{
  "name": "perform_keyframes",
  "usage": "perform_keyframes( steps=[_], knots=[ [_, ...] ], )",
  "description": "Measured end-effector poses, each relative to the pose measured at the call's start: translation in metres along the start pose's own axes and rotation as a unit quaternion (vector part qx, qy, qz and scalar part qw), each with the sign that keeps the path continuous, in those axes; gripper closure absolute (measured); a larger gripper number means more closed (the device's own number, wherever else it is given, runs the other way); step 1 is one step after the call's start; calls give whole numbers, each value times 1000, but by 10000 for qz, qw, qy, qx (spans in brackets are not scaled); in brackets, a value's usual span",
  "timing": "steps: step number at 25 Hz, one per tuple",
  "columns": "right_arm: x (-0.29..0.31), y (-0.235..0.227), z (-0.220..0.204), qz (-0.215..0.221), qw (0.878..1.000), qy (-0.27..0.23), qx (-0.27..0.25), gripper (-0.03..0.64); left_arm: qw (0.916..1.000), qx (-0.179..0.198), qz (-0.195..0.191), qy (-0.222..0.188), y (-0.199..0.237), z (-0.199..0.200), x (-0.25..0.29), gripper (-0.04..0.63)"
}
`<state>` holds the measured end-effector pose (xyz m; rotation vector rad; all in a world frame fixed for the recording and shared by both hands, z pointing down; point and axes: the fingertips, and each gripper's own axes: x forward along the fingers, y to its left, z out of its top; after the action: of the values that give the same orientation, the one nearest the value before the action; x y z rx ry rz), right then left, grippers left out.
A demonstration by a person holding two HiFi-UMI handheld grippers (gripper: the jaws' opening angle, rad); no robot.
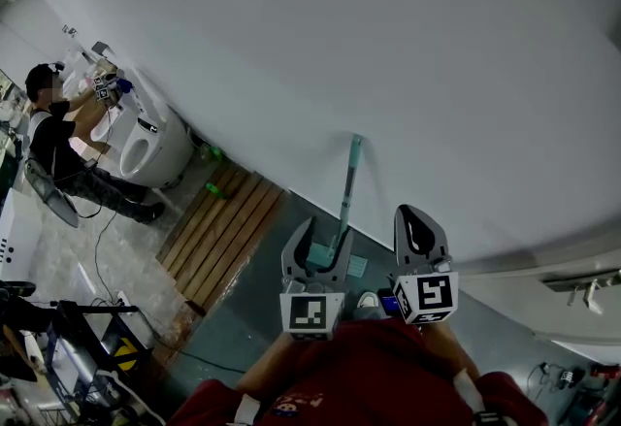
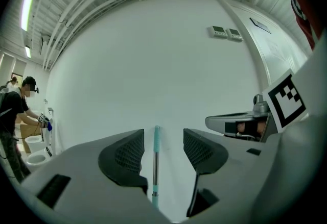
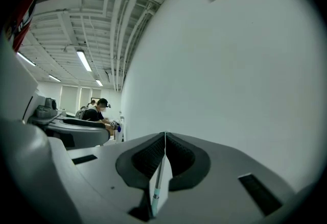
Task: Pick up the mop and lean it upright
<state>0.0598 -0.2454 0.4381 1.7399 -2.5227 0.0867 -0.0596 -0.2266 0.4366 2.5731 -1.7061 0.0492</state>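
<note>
The white wall (image 1: 388,46) fills most of the head view. The mop (image 1: 347,186) stands upright against it, with the teal grip at its top touching the wall. Its head sits on the floor at the wall's foot and is partly hidden behind the left gripper (image 1: 320,249).

Far along the wall to the left, a person (image 1: 58,138) bends over a toilet (image 1: 150,147) beside a slatted wooden platform (image 1: 221,225).

In the left gripper view the jaws are spread and hold nothing; the mop's handle shows between them, back at the wall. The right gripper (image 1: 420,220) hangs just right of the mop, clear of it, with its jaws pressed together on nothing.

Each gripper's cube bears a black-and-white square marker. High on the wall are two small panels (image 2: 225,31), their print too small to read.
</note>
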Motion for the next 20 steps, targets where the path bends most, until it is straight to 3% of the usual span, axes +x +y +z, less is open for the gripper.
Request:
perform_keyframes(
  steps=[2, 4, 5, 20],
  knots=[
    [0, 0, 1, 2, 10000, 13, -20, 597, 9998, -64, 178, -82, 6, 7, -1, 383],
    [1, 0, 1, -19, 10000, 12, -22, 597, 9990, -44, 421, -122, 13, 10, -2, 562],
    [1, -1, 1, -31, 10000, 12, -20, 597, 9987, 21, 484, -124, 14, 11, -2, 576],
    [-4, 0, 4, 8, 10000, -73, 39, 597, 9979, -10, 618, -170, 14, 32, -9, 581]
  ],
)
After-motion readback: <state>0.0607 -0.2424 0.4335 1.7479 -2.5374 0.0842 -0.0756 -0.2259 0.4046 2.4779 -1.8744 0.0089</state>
